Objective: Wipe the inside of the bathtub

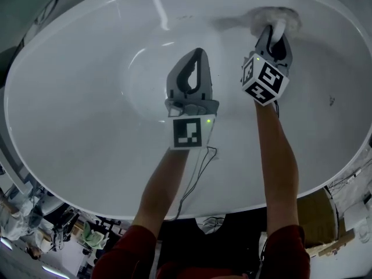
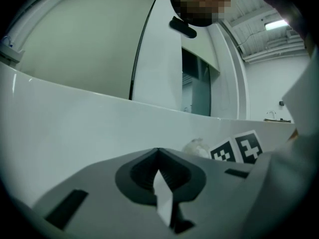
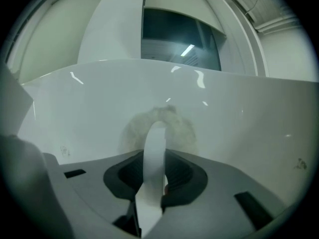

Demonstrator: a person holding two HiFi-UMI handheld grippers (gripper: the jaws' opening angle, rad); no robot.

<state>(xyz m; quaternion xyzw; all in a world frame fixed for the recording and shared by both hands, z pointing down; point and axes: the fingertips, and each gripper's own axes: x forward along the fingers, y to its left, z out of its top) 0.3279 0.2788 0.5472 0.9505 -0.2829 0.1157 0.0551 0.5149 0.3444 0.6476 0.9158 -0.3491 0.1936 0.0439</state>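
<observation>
Grey moulded bodies seen on left gripper (image 1: 199, 56) and right gripper (image 1: 278, 31). Black-and-white marker cubes (image 1: 189, 133) fitted, green lights (image 1: 207, 121) lit. Thin black cable (image 1: 192, 182) trailed. Dark red sleeves (image 1: 131, 251) worn.

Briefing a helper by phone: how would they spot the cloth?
Find the white oval bathtub. On its far wall the right gripper pinches a pale cloth against the surface. It is the only fuzzy thing there; the left gripper holds nothing.

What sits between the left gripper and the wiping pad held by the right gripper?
Nothing. The head view shows only bare bathtub surface between the left gripper and the wiping pad, apart from a grey shadow beside the pad.
</observation>
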